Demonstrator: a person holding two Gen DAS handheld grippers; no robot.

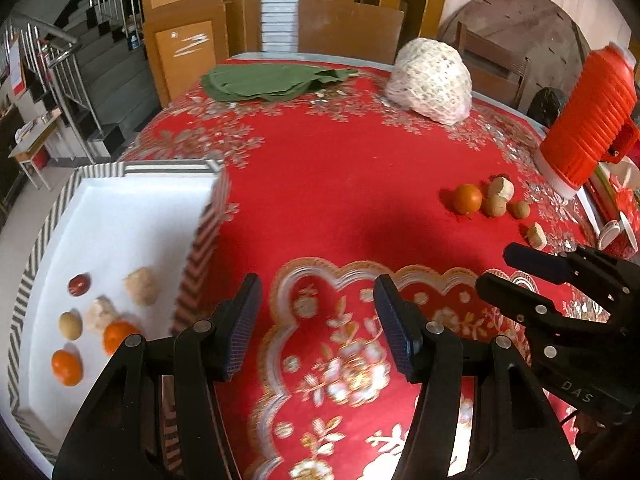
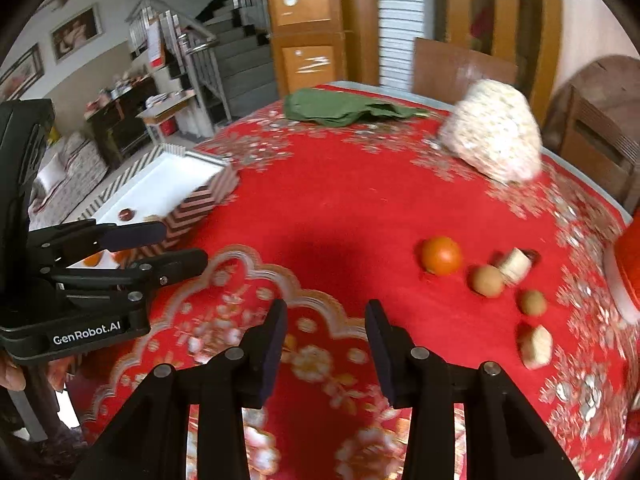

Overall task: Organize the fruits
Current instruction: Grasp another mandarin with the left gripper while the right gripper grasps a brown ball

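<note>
A white tray [image 1: 120, 216] with a striped rim sits at the table's left and holds several fruits, among them two oranges [image 1: 66, 367], a dark red fruit [image 1: 79, 284] and pale ones. On the red cloth to the right lie an orange [image 1: 467, 199], two brown round fruits [image 1: 494, 205] and two pale cut pieces [image 1: 536, 235]. They also show in the right wrist view, with the orange [image 2: 441, 255] nearest. My left gripper [image 1: 318, 320] is open and empty beside the tray. My right gripper [image 2: 326, 344] is open and empty, short of the loose fruits.
A green cloth [image 1: 272, 80] and a white netted bundle [image 1: 430, 80] lie at the table's far side. A red ribbed flask [image 1: 588, 116] stands at the right edge. Chairs stand behind the table, stairs to the left.
</note>
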